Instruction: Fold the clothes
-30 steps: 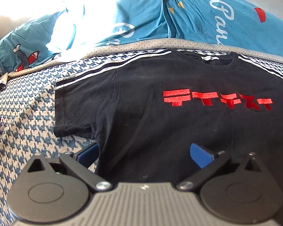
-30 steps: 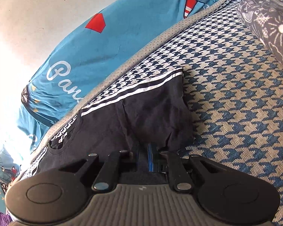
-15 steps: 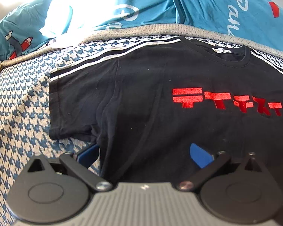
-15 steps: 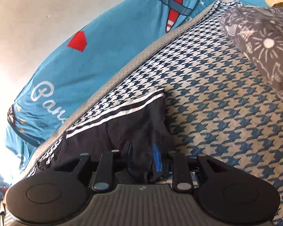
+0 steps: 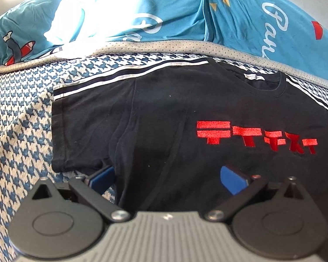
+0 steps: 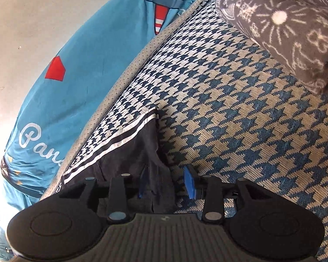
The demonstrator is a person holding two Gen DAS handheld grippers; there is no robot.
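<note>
Left gripper (image 5: 167,178): at 6 o'clock in the left wrist view, blue fingers (image 5: 232,181) spread wide, gripping nothing; shirt cloth lies between them.
Black T-shirt (image 5: 164,118): spread flat, front up, on the houndstooth bed cover (image 5: 17,131); collar at 1 o'clock, red lettering (image 5: 255,137) at 3 o'clock, white-striped sleeve at 10 o'clock.
Blue quilt (image 5: 175,11): bunched along the far edge, 12 o'clock.
Right gripper (image 6: 166,184): at 6 o'clock in the right wrist view, jaws opening; the sleeve hem sits between them, loose, no pinch.
Grey patterned blanket (image 6: 280,26): at 2 o'clock, well apart from the shirt.
</note>
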